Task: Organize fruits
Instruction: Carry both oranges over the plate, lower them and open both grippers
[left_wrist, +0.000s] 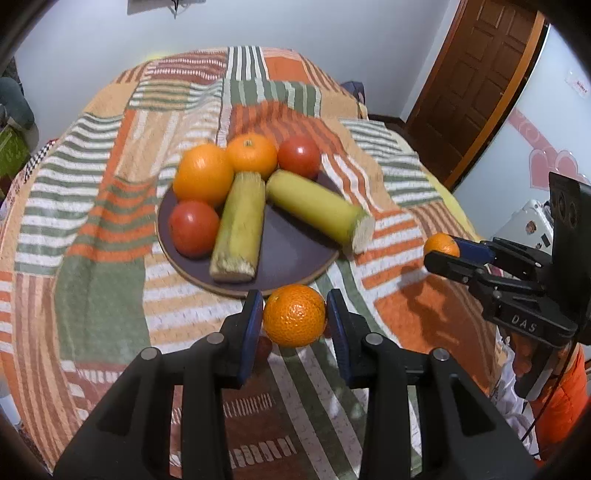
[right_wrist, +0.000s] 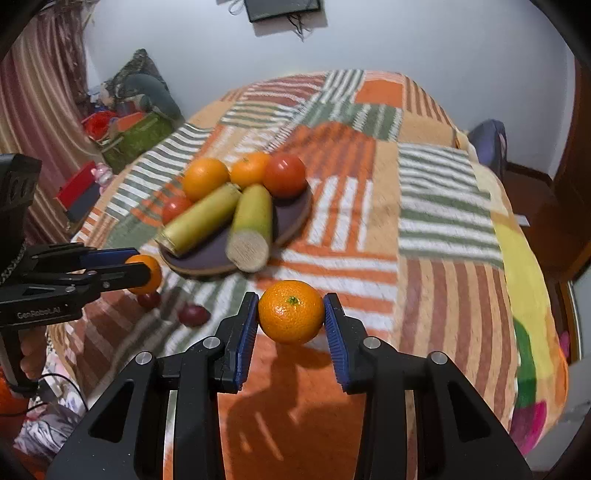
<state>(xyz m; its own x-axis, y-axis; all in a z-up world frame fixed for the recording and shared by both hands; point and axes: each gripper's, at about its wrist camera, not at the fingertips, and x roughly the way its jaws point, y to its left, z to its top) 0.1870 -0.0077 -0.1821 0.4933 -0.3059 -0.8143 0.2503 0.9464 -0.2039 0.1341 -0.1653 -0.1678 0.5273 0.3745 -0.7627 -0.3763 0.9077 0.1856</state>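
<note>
A dark round plate (left_wrist: 291, 254) (right_wrist: 295, 218) on the patchwork cloth holds two oranges, two tomatoes (left_wrist: 194, 228) and two sugarcane pieces (left_wrist: 238, 229). My left gripper (left_wrist: 294, 320) is shut on a tangerine (left_wrist: 294, 316), held above the cloth just before the plate's near rim; it also shows at the left of the right wrist view (right_wrist: 144, 274). My right gripper (right_wrist: 291, 314) is shut on another tangerine (right_wrist: 291, 312), held above the cloth to the plate's right; it shows in the left wrist view (left_wrist: 441, 247).
Two small dark red fruits (right_wrist: 194, 314) lie on the cloth below the left gripper. The cloth-covered table (right_wrist: 443, 221) drops off at its edges. A wooden door (left_wrist: 476, 74) stands at right; clutter and a curtain (right_wrist: 33, 122) at left.
</note>
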